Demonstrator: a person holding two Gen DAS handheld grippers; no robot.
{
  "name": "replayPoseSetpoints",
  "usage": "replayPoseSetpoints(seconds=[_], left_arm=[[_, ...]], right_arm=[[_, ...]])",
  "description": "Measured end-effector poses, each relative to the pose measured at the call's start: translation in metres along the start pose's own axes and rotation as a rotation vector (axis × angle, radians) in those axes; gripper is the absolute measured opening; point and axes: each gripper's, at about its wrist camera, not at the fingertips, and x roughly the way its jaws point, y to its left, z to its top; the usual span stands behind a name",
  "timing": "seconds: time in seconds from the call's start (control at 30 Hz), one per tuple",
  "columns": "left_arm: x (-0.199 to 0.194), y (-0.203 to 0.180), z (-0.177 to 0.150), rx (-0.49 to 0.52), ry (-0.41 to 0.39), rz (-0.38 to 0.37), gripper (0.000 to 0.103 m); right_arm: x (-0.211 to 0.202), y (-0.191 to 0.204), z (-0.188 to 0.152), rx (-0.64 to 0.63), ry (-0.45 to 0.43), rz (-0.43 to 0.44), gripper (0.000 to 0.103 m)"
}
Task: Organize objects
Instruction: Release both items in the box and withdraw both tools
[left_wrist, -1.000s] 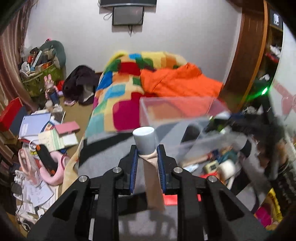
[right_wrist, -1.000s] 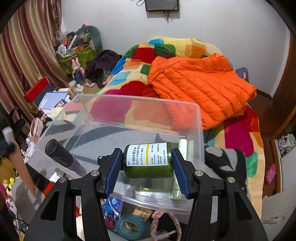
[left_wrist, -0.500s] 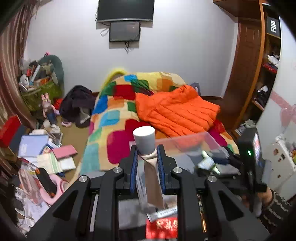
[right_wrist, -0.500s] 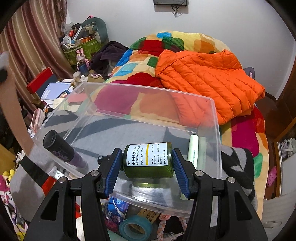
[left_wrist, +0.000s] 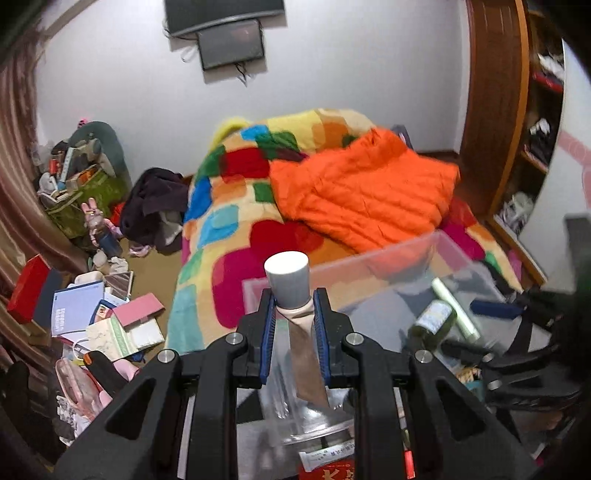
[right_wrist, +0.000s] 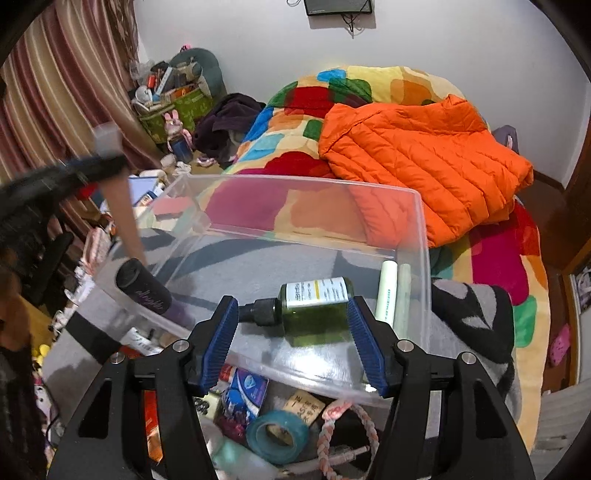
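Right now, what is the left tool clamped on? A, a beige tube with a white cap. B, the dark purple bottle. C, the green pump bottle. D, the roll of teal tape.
A: the left tool pinches the beige tube with a white cap just below its cap, between the blue pads.

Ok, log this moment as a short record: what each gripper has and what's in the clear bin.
left gripper: shut on the beige tube, white cap pointing up
right gripper: open, jaws have just been opening; green bottle between the fingers but lying released in the bin
clear bin: on the bed, holds the green bottle, a black bottle at its left and a pale green tube at its right
below the bin's near edge: teal tape roll, braided cord
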Motion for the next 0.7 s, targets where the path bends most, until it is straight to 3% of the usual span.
replayPoseSetpoints(seconds=[0.17, 0.37, 0.53, 0.7], left_arm=[[0.015, -0.017, -0.012, 0.029, 0.058, -0.061, 0.020], [-0.001, -0.034, -0.020, 0.061, 0.040, -0.113, 0.021], [-0.025, -0.037, -0.027, 0.073, 0.008, -0.131, 0.035], [-0.047, -0.034, -0.047, 0.066, -0.014, -0.140, 0.050]], right_arm=[[-0.019, -0.002, -0.006, -0.003, -0.037, -0.010, 0.058], [-0.040, -0.001, -0.017, -0.029, -0.078, -0.038, 0.058], [-0.057, 0.003, -0.032, -0.070, -0.110, -0.101, 0.058], [-0.066, -0.001, -0.052, -0.079, -0.115, -0.138, 0.070]])
